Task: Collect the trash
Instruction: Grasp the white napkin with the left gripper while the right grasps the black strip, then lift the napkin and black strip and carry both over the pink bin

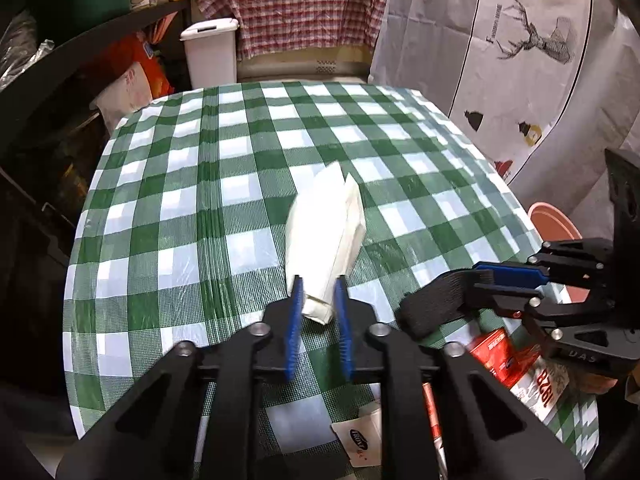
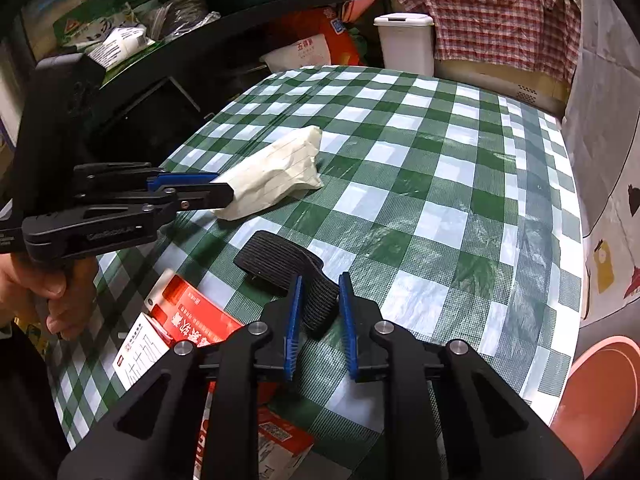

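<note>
1. Landmark: the green-checked tablecloth (image 1: pixel 168 200) covering the table; I give every place below relative to it.
2. My left gripper (image 1: pixel 318 286) is closed down on the near end of the white crumpled paper (image 1: pixel 326 232), both blue pads against its sides. The paper lies near the cloth's middle, its far end resting on the cloth.
3. My right gripper (image 2: pixel 319 286) is nearly closed around the near end of the black ribbed band (image 2: pixel 288 270). The band sits between the blue pads, which appear to press on it (I judge contact from the narrow gap, not from any visible crushing). The band lies on the cloth, toward its near edge from the paper.
4. The red-and-white cartons (image 2: pixel 188 320) lie at the cloth's near edge, just beside the band; part of them is hidden under my fingers, so I cannot count them.
5. The orange basin (image 2: pixel 604 396) stands off the cloth's right edge, the white lidded bin (image 2: pixel 404 40) beyond its far edge; either may be the receptacle, which one I cannot tell.
6. Step in hand, as I judge it: secure both grips, then lift. To do it well I should:
   - confirm the paper is pinched through its bulk, not by a loose fold;
   - raise each hand straight off the cloth so nothing drags the cartons;
   - keep the two grippers apart while carrying.
</note>
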The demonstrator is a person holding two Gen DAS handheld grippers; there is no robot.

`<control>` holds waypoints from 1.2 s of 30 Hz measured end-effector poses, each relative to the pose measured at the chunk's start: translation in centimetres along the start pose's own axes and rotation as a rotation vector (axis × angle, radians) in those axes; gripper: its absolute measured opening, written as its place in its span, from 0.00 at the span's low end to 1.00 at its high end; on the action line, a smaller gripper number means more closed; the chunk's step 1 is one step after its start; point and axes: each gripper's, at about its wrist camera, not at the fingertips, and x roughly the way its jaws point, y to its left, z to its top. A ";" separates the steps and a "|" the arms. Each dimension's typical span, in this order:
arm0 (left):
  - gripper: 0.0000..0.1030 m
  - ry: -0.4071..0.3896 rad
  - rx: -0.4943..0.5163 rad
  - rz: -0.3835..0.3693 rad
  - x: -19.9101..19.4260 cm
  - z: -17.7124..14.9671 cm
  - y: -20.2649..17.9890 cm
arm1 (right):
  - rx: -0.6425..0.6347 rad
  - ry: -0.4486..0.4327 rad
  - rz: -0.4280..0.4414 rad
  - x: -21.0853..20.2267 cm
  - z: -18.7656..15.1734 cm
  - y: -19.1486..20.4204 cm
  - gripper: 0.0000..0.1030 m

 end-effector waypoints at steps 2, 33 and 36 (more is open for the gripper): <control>0.02 -0.005 -0.004 0.001 -0.2 0.1 0.1 | 0.006 -0.006 -0.005 -0.2 0.0 -0.1 0.13; 0.01 -0.197 -0.042 0.011 -10.0 0.6 -3.3 | 0.211 -0.289 -0.202 -14.7 -1.4 -0.7 0.09; 0.01 -0.216 -0.047 0.009 -11.2 0.4 -4.0 | 0.203 -0.313 -0.240 -16.5 -2.3 -0.2 0.09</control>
